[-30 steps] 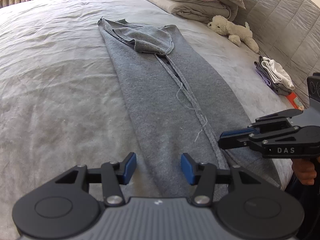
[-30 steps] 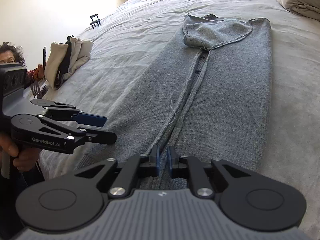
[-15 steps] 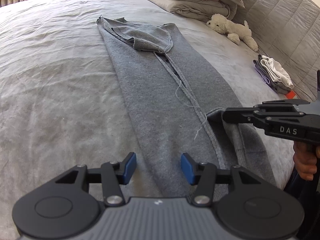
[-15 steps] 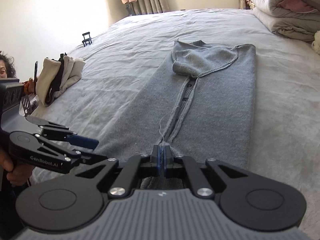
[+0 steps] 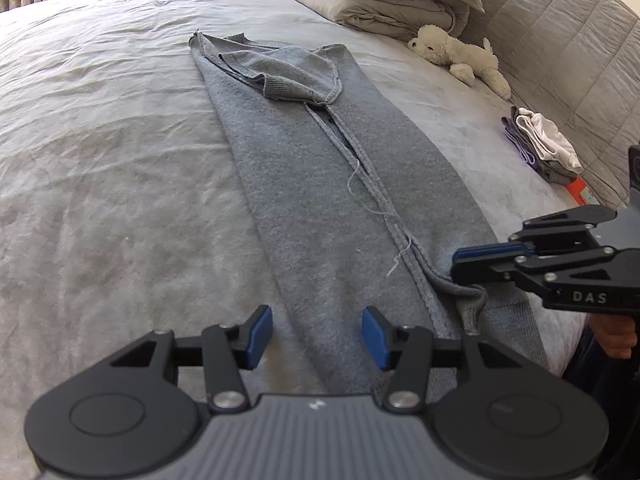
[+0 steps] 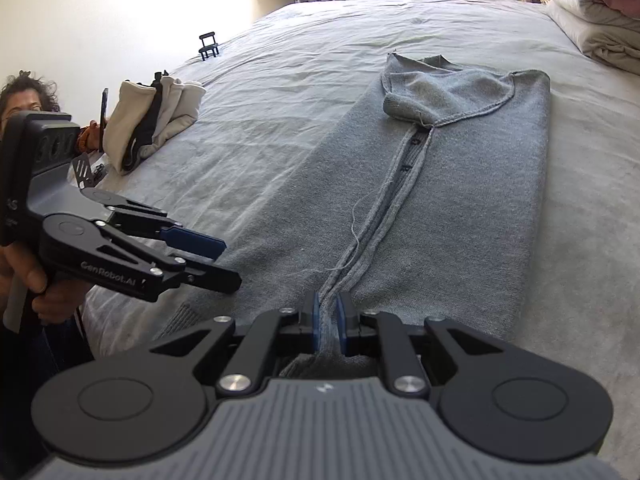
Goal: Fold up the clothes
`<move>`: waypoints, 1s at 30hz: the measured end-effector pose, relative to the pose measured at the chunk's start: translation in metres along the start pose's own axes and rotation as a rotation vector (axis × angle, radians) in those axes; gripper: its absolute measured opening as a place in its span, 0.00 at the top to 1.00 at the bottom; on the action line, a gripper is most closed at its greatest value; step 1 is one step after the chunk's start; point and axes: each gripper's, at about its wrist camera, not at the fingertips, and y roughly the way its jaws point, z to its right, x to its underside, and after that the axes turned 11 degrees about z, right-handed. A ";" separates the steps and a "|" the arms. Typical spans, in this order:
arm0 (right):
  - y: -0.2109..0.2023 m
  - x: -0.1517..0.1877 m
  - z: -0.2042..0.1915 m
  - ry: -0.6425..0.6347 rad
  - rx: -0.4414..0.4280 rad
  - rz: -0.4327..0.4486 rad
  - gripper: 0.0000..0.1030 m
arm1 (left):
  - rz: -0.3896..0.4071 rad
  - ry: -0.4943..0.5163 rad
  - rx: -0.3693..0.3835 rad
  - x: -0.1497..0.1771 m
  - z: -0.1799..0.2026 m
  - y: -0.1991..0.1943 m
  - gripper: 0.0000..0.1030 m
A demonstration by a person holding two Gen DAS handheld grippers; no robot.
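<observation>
**A:** Half a second back my right gripper point(image 6: 327, 322) was lifted with the hem pinched tight; what did it look like after that?

**B:** It had dropped lower again, and its jaws were opening, blue pads a narrow gap apart, with the button-band edge of the long grey knitted cardigan point(image 5: 340, 184) bunched between them. In the left wrist view that edge hung off the tip in a small loop.

**A:** And my left gripper point(image 5: 317, 338)?

**B:** Hadn't budged. It hovered about half open over the near hem, pads clear of the knit, nothing held.

**A:** Where did the cardigan lie?

**B:** Flat along the wrinkled grey bedsheet point(image 5: 112, 184), folded into a narrow strip, a sleeve tucked across its far end. A white plush toy dog point(image 5: 460, 54) lay well apart by the quilted headboard, near a small stack of folded clothes point(image 5: 540, 148).
</observation>
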 end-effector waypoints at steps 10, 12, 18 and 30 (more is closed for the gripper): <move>0.000 0.035 -0.034 -0.096 -0.090 -0.106 0.91 | 0.000 0.010 0.003 0.000 0.004 -0.001 0.48; -0.007 0.038 -0.041 -0.157 -0.137 -0.115 0.96 | 0.001 0.003 -0.002 -0.001 0.002 -0.001 0.48; -0.005 0.048 -0.045 -0.219 -0.191 -0.180 0.97 | 0.000 0.014 0.001 0.000 0.004 -0.001 0.48; -0.007 0.023 -0.014 0.044 -0.224 -0.066 0.83 | -0.002 0.015 -0.003 0.000 0.004 0.000 0.48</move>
